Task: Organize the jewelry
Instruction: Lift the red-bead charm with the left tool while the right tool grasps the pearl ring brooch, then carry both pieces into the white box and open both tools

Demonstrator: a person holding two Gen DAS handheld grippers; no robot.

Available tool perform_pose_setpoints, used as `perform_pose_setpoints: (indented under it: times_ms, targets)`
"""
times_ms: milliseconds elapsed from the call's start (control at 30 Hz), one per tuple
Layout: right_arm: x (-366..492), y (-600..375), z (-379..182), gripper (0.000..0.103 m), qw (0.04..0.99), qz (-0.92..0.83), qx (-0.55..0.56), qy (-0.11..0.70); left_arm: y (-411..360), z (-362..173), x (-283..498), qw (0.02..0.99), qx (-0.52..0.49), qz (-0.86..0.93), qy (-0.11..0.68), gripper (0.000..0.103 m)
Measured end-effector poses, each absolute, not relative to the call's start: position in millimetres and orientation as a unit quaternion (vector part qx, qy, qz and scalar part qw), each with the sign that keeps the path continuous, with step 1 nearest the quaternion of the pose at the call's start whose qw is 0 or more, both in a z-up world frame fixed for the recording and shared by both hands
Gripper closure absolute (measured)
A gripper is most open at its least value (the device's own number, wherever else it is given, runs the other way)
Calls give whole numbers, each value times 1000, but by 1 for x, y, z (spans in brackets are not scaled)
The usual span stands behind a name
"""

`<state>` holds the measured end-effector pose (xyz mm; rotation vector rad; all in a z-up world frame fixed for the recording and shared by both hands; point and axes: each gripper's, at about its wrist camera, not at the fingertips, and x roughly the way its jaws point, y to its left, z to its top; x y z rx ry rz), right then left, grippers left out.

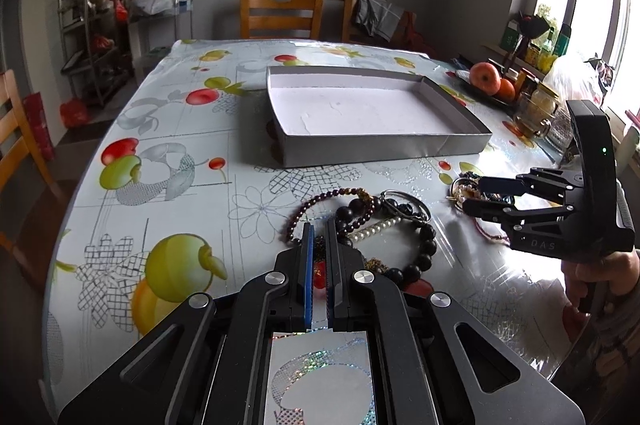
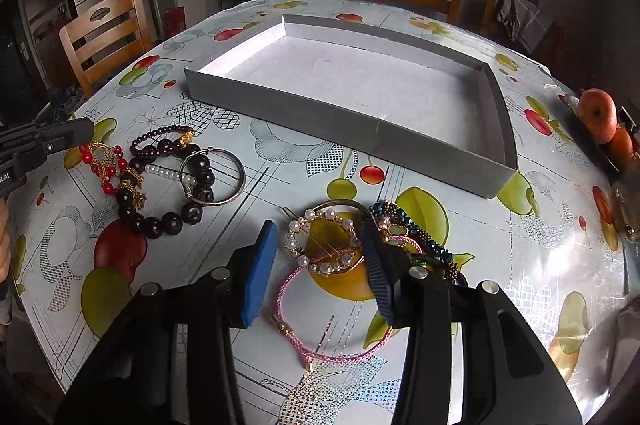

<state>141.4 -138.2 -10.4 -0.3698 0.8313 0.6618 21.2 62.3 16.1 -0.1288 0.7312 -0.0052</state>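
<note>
We record a table (image 2: pixel 460 309) under a glossy fruit-print cover, with wooden chairs (image 1: pixel 281 13) at its far side. On it, toward the far half, sits a shallow grey cardboard box (image 2: pixel 280 109) with a white floor; we see nothing inside it.

The left gripper (image 1: pixel 319 231) hangs low over the near pile of jewelry. Its two blue-padded fingers (image 1: pixel 307 265) stand almost together with a thin slit between them; something dark and gold shows at the slit and a red bead lower down, but we cannot tell whether anything is pinched. The right gripper (image 2: pixel 320 257) has its fingers spread wide, holding nothing, one on each side of a pearl-studded ring ornament (image 2: pixel 322 245) that lies on the cover.

The jewelry lies in two groups on the near half of the table, well apart from the box. The left group comprises a large black bead bracelet (image 2: pixel 160 221), a plain metal bangle (image 2: pixel 224 177) overlapping it, a dark purple bead bracelet (image 2: pixel 160 137), a short pearl strand (image 2: pixel 168 172) and a red-and-gold bead chain (image 2: pixel 102 165). The right group comprises a pink cord bracelet (image 2: pixel 340 355), the pearl ornament and a dark blue beaded bracelet (image 2: pixel 434 245), touching one another.

At the table's right edge we note an apple (image 2: pixel 597 113) beside an orange.
</note>
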Motion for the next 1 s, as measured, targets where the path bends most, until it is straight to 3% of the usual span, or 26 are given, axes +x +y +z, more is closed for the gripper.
perform_pose_setpoints:
  times_ms: [200, 267, 567, 1000]
  targets:
    - [140, -139, -14, 65, 845, 320, -181, 389, 62, 19, 21, 933, -63, -3, 354, 97]
    - [137, -141, -10, 90, 845, 328, -172, 386, 60, 21, 21, 934, -60, -5, 353, 97]
    - [130, -150, 8, 95, 848, 347, -139, 377, 56, 44, 22, 940, -47, -11, 337, 97]
    - [109, -172, 82, 95, 859, 385, -95, 325, 48, 98, 44, 942, -27, -63, 329, 97]
